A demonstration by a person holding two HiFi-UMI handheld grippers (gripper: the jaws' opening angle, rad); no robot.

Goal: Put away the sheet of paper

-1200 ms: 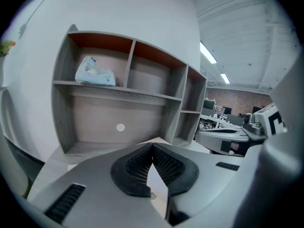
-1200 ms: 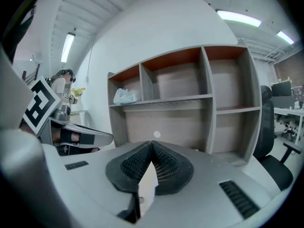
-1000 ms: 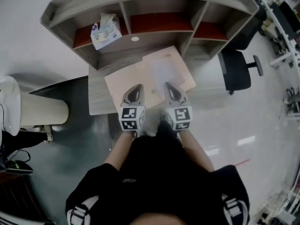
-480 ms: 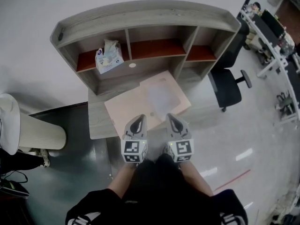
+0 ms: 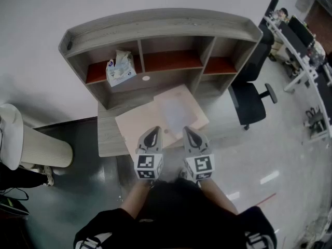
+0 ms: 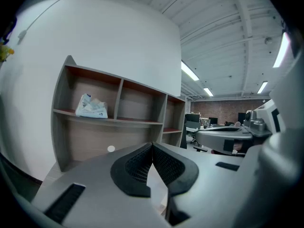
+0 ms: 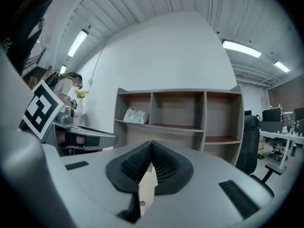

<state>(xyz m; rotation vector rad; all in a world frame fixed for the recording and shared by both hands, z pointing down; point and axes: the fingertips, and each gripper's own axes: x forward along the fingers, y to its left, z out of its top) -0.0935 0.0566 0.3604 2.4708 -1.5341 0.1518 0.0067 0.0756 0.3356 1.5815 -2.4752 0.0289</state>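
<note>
A: Where is the sheet among the big things?

B: The shelf (image 5: 155,22) fills the upper middle of the head view. The worktop (image 5: 106,139) lies below it. The sheet (image 5: 140,121) covers the worktop's middle, at frame centre, with its near edge at the two grippers.

A: Are they on it?

B: The right gripper (image 5: 187,130) is clenched on that edge. In its own view a thin pale strip with a small hole stands between the closed jaws. The left gripper (image 5: 153,130) has its jaws together too, with a pale strip under the tips, so I judge it pinches the same edge.

A: How will it handle?

B: It should be light and thin, and probably floppy. Held by one edge, the far side should sag or drag, and a hard pull could crease or tear it. Two grips set apart along the near edge look right to me. Keeping it taut between them should stop it buckling.

A: Which way does it lie?

B: It lies about flat and askew. Its long axis runs from the frame's left up toward the right, and a far corner points at the shelf's middle bay. A paler patch sits on its right half, and I cannot tell whether that is a second sheet.
</note>
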